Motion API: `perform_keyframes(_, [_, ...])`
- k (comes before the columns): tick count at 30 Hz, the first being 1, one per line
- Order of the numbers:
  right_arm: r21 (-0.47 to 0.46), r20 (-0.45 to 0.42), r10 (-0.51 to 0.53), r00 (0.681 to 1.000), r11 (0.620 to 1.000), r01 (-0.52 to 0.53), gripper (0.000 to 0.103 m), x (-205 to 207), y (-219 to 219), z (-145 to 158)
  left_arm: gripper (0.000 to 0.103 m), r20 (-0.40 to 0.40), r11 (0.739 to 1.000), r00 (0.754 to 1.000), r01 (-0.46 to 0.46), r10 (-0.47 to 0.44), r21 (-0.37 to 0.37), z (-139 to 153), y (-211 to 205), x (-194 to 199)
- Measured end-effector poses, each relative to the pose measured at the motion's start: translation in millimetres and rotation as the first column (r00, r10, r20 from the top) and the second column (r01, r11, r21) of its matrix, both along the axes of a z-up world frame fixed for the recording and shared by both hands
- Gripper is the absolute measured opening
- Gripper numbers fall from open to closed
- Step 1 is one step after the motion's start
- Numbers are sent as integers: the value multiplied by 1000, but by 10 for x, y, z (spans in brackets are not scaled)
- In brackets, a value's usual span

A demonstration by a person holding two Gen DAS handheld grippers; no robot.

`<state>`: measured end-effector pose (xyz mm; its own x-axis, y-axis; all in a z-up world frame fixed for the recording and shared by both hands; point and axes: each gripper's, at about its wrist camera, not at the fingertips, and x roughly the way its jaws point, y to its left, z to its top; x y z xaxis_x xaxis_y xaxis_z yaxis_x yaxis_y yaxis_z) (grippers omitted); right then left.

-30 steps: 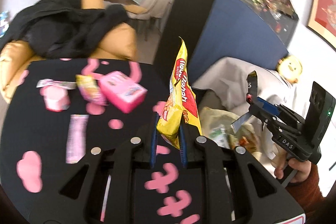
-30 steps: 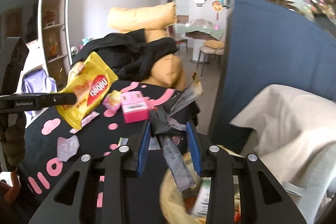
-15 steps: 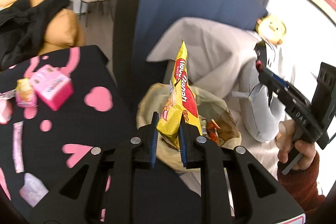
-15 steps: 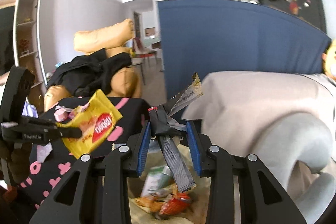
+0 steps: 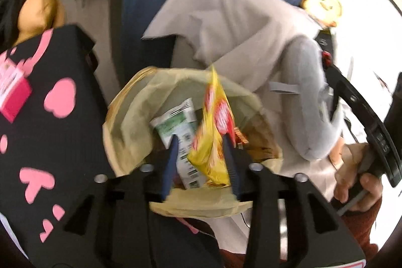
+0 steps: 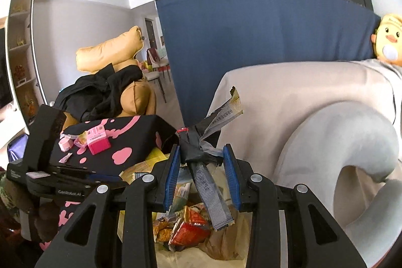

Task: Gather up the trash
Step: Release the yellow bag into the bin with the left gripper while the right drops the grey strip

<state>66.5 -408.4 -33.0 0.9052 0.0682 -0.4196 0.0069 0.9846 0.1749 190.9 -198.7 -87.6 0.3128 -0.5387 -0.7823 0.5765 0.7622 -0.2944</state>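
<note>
My left gripper (image 5: pixel 201 140) is open over the mouth of a yellowish trash bag (image 5: pixel 130 114). A yellow snack packet (image 5: pixel 213 142) hangs loose between its jaws, leaning on the right finger, above a green and white wrapper (image 5: pixel 176 122) inside the bag. My right gripper (image 6: pixel 202 155) has its jaws spread around a black and grey crumpled wrapper (image 6: pixel 206 140), which still sits between them above the same bag (image 6: pixel 226 250). Red and orange wrappers (image 6: pixel 188 227) lie in the bag.
A black table with pink shapes (image 5: pixel 37 132) stands left of the bag, with a pink box (image 6: pixel 98 145) and small wrappers on it. A beige covered sofa (image 6: pixel 301 97) and grey cushion (image 6: pixel 339 142) are on the right. A blue partition (image 6: pixel 251 42) stands behind.
My left gripper moved down over the bag and opened, so the yellow packet is loose. My right gripper opened wider around the grey wrapper and moved over the bag.
</note>
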Motion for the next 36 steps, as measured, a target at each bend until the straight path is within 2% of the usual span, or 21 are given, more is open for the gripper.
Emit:
perform_keyframes(5, [15, -29, 41, 999, 999, -40, 34, 88, 94, -101, 37, 50, 997, 997, -53, 50, 55, -28, 234, -66])
perform_keyframes(9, [20, -52, 79, 995, 997, -78, 34, 205, 252, -173, 42, 117, 994, 990, -87, 79, 60, 75, 445, -179])
perform_keyframes(17, [-16, -113, 125, 986, 992, -128, 34, 432, 590, -265, 48, 284, 981, 948, -177, 147, 84, 394, 887, -383])
perform_keyframes(19, [-22, -137, 123, 983, 992, -127, 34, 491, 638, -292, 49, 304, 977, 937, -200, 170, 71, 446, 1034, -407])
perform_keyframes(25, [-56, -206, 122, 971, 989, -137, 34, 623, 768, -344, 51, 284, 960, 922, -279, 265, 11, 508, 1511, -415])
perform_keyframes(34, [-103, -306, 118, 945, 982, -156, 34, 811, 979, -543, 52, 242, 922, 892, -386, 383, -35, 402, 2183, -406])
perform_keyframes(36, [-104, -341, 125, 932, 980, -170, 41, 858, 1026, -591, 52, 230, 909, 882, -415, 412, -40, 378, 2332, -404])
